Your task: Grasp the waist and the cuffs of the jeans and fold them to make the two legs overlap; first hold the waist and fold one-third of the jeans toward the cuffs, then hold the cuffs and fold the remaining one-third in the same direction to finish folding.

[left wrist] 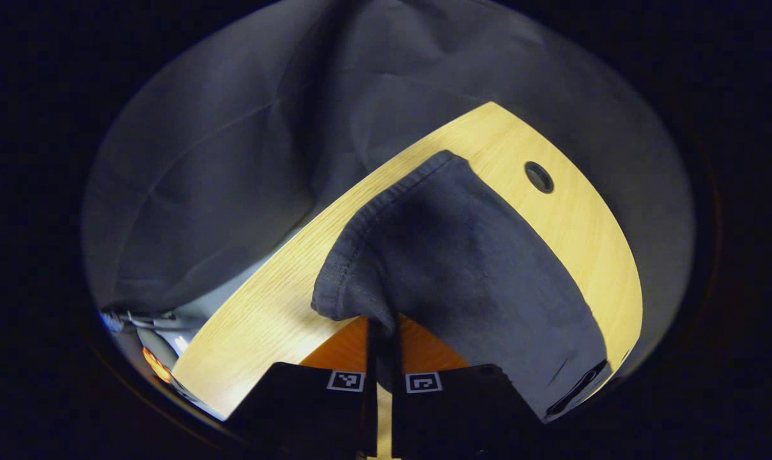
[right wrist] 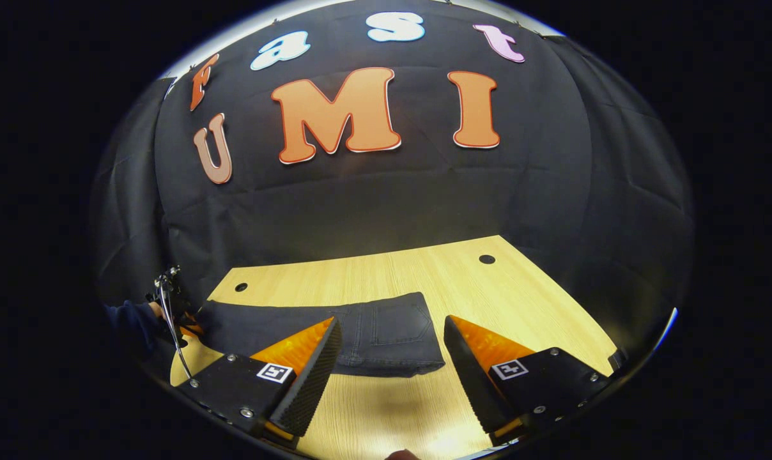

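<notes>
Dark jeans (right wrist: pixel 373 332) lie flat on the wooden table (right wrist: pixel 424 268), legs stacked, with a back pocket facing up and the waist end at the right. My right gripper (right wrist: pixel 392 326) hovers open just in front of the waist end, touching nothing. In the left gripper view the cuff end of the jeans (left wrist: pixel 463 268) bunches up over the table (left wrist: pixel 552 217). My left gripper (left wrist: pixel 381 326) is shut on the hemmed cuff edge. That same left gripper (right wrist: pixel 175 313) appears far left in the right gripper view, at the cuff end.
Black cloth walls close the table in at the back and sides. Small round holes (right wrist: pixel 486 259) (right wrist: pixel 241 287) sit near the table's far corners, one hole (left wrist: pixel 539 177) close to the cuff. A dark sleeve (right wrist: pixel 130 326) and cables are at the left edge.
</notes>
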{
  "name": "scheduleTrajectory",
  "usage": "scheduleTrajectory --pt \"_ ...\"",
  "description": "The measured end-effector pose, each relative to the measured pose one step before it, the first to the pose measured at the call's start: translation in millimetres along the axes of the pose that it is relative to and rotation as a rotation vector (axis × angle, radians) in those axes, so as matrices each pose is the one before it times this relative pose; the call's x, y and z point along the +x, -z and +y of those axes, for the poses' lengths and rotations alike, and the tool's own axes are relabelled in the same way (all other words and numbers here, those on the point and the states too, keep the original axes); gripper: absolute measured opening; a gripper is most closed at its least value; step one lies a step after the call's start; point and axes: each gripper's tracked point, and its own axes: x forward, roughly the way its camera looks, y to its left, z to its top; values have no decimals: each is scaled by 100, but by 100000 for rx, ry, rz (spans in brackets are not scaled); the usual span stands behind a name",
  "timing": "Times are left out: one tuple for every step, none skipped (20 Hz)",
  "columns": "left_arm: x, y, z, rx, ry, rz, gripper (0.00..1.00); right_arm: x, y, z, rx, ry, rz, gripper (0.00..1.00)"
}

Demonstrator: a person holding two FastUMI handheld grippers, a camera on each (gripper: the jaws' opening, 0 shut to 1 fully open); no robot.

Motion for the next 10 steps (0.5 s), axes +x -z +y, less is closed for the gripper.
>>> scheduleTrajectory --pt "-89 -160 -166 2270 1929 -3596 9 -53 2 -68 -337 140 148 98" --pt "-143 -527 -371 1943 2254 -4560 9 73 62 -4 78 75 446 98" --pt "-474 -531 -311 2577 2202 -4640 9 56 -11 92 578 -380 358 98" --pt "-891 -680 -443 2851 2066 -4424 9 -64 -81 -6 704 91 -121 98" --pt "-1391 -708 -545 2803 2182 -4762 9 -76 -242 167 501 -692 -588 98" --pt "-1077 -725 -406 3097 1899 -4282 9 -105 -156 -8 -96 -94 -806 97" --pt "-1062 -944 -455 2112 2091 -3383 9 -92 -274 189 -790 -474 -775 98" --pt "-1073 -1014 -372 2153 2097 -2769 8 9 -280 364 -1041 -38 -482 98" --pt "-947 -1153 -162 1845 1870 -2527 9 36 -254 363 -727 -544 -354 98" --pt "-980 -1090 -220 1749 1802 -2781 9 323 -171 418 -308 -550 -56 98"
